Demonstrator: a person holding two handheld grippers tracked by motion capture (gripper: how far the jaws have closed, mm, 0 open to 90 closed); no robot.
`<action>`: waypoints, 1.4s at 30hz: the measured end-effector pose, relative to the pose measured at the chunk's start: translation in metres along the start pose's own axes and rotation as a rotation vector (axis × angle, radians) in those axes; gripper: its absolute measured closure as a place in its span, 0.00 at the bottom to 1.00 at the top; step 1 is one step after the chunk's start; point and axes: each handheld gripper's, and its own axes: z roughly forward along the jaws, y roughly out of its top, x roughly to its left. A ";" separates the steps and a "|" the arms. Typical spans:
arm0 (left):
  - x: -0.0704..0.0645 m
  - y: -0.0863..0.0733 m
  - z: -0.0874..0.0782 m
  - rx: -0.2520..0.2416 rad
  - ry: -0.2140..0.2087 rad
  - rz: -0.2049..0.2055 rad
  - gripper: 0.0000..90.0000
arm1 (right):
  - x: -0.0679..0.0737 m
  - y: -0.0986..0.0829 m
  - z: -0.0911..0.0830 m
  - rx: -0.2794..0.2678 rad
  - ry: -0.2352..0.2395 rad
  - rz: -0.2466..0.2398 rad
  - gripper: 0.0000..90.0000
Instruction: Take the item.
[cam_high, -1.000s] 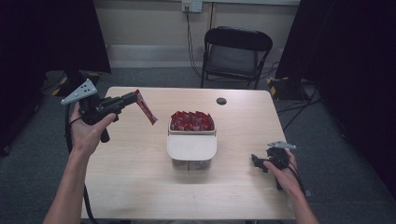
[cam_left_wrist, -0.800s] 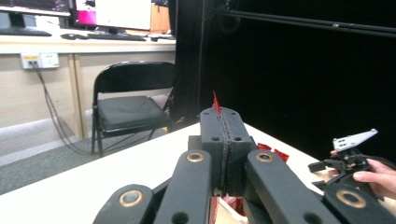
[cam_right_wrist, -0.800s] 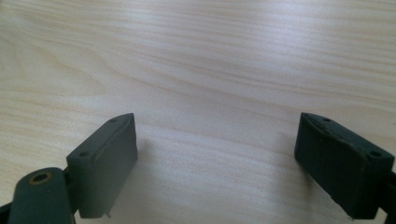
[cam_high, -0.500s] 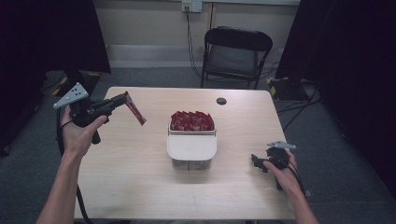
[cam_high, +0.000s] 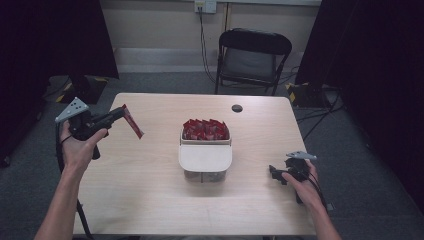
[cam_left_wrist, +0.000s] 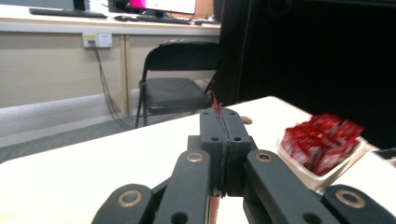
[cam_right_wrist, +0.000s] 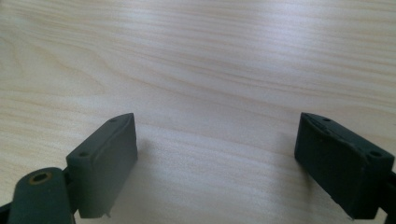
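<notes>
Over the left end of the bench (cam_high: 150, 200), my left claw (cam_high: 121, 113) is clamped on one red packet (cam_high: 133, 122), lifted clear of the wood. The packet's long axis slants from the claw's tips down and rightward, toward the white box (cam_high: 205, 159) of matching red packets (cam_high: 205, 129) at the bench's middle. That box lies to the right of my left claw, well apart, so any return would run rightward across open wood, while a set-down would go straight down onto bare bench. In the left gripper view the jaws are pressed together with the red packet's thin edge (cam_left_wrist: 215, 103) poking up between them, and the box (cam_left_wrist: 299, 163) sits off to the right. My left hand is plainly the nearer one to this work.

My right claw (cam_high: 274, 172) rests low near the bench's right front, jaws spread wide over bare wood, holding nothing.

Against the frame half a second back, my left claw and its packet have drifted slightly left and lower, farther from the box; my right claw has not shifted.
</notes>
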 end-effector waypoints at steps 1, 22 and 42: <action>0.000 -0.003 0.002 0.016 0.006 0.007 1.00 | 0.000 0.000 0.000 0.000 0.000 0.000 0.14; -0.008 -0.056 0.042 0.209 -0.001 0.033 1.00 | 0.000 0.000 0.000 0.000 -0.001 0.001 0.14; -0.013 -0.070 0.020 0.265 -0.025 0.040 0.97 | 0.000 0.000 0.000 0.000 -0.002 0.000 0.14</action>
